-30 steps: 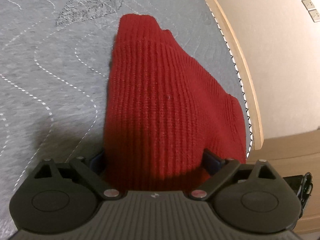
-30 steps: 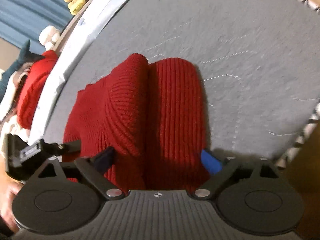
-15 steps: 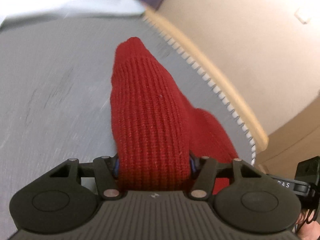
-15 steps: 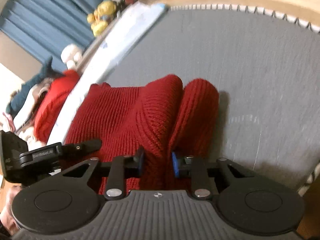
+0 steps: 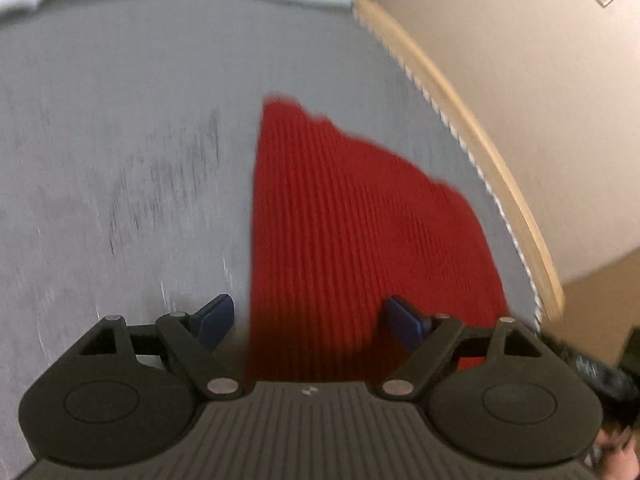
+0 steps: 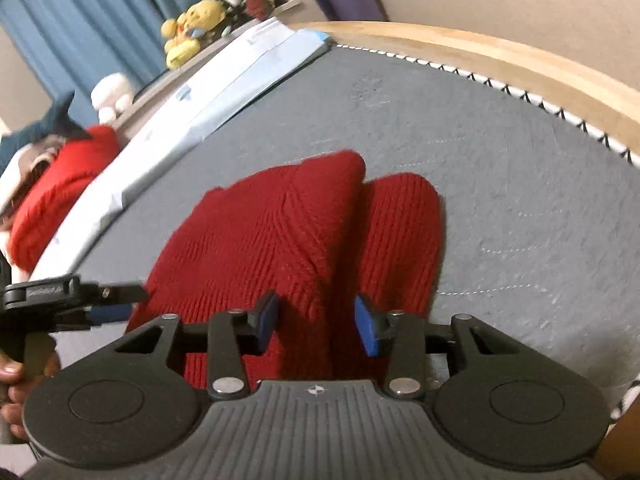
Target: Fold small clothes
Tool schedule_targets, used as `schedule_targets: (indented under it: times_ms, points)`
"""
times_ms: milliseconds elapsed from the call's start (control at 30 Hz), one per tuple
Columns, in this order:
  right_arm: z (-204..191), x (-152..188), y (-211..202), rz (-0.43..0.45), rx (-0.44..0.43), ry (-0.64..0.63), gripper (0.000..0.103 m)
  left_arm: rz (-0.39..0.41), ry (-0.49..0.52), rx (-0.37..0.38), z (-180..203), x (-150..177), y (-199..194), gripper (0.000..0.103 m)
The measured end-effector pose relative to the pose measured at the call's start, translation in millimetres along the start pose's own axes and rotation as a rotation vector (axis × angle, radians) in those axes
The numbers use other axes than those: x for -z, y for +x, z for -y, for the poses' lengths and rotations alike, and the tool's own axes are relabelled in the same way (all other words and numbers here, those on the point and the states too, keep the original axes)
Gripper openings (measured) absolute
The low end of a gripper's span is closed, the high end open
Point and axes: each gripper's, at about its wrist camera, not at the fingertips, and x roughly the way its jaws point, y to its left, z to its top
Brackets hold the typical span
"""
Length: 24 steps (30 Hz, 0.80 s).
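Observation:
A red ribbed knit garment [image 5: 360,232] lies folded on the grey quilted bed surface [image 5: 120,140]. My left gripper [image 5: 308,320] is open over its near edge, blue pads apart, gripping nothing. In the right wrist view the same garment [image 6: 288,240] shows two rolled folds side by side. My right gripper [image 6: 316,320] is open, its blue pads on either side of the fabric with gaps showing. The left gripper [image 6: 116,296] shows at the left edge of the right wrist view, beside the garment.
A wooden bed frame [image 6: 500,56] edges the mattress by the beige wall. Light blue bedding [image 6: 224,84] lies along the far side. Plush toys [image 6: 192,28] and another red item [image 6: 52,188] sit beyond it by blue curtains.
Both grippers were shut on the garment half a second ago and have opened, letting it go. The garment now lies flatter on the bed. Both views have shifted.

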Motion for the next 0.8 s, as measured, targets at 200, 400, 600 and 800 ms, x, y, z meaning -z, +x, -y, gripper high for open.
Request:
schedule_targets:
  times_ms: [200, 400, 600, 800]
  points:
    - [9.5, 2.8, -10.6, -0.025, 0.028, 0.055, 0.05, -0.065, 0.009, 0.042, -10.0, 22.1, 10.2, 0.082]
    - [-10.2, 39.9, -22.9, -0.036, 0.177, -0.055, 0.049, -0.022, 0.206, -0.052, -0.1, 45.7, -5.5, 0.086]
    - [-58.2, 65.6, -96.4, 0.273, 0.287, -0.121, 0.053, 0.232, 0.362, -0.192, 46.3, 70.7, -81.3, 0.096]
    - [-131.0, 93.1, -228.7, 0.605, 0.345, -0.15, 0.081, 0.586, 0.427, -0.28, 94.7, 120.6, -206.0, 0.103]
